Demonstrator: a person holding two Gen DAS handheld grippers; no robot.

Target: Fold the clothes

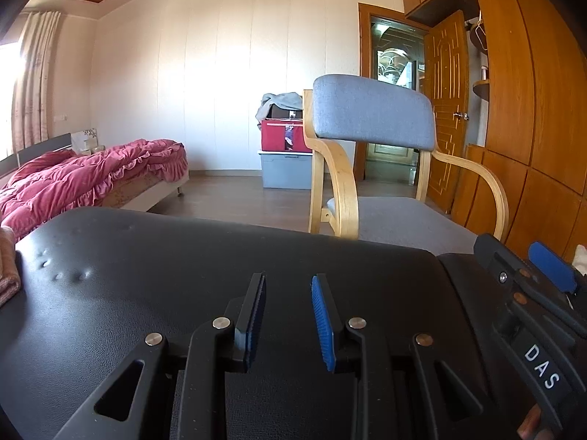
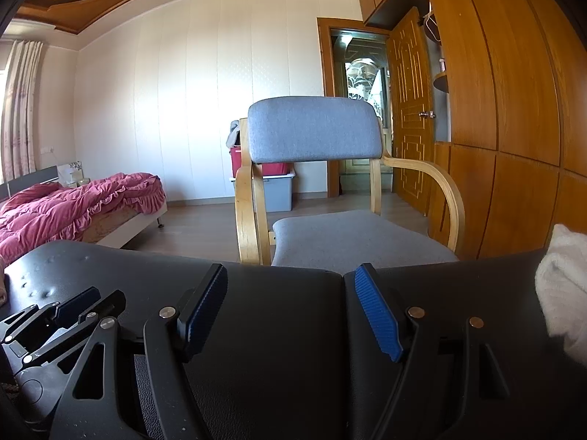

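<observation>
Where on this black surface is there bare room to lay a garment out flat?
The black surface is bare between the two claws and ahead to its far edge by the gray chair. It is crowded at the ends: white cloth on the right, pinkish cloth on the left.

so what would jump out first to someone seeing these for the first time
Most likely the grey-cushioned chair with bent wooden arms, standing just beyond the black work surface and facing it. Next, the rumpled pink bedding on the bed at far left. Close up, the left gripper and right gripper both sit open and empty over the black surface, with white fabric at its right edge.
</observation>
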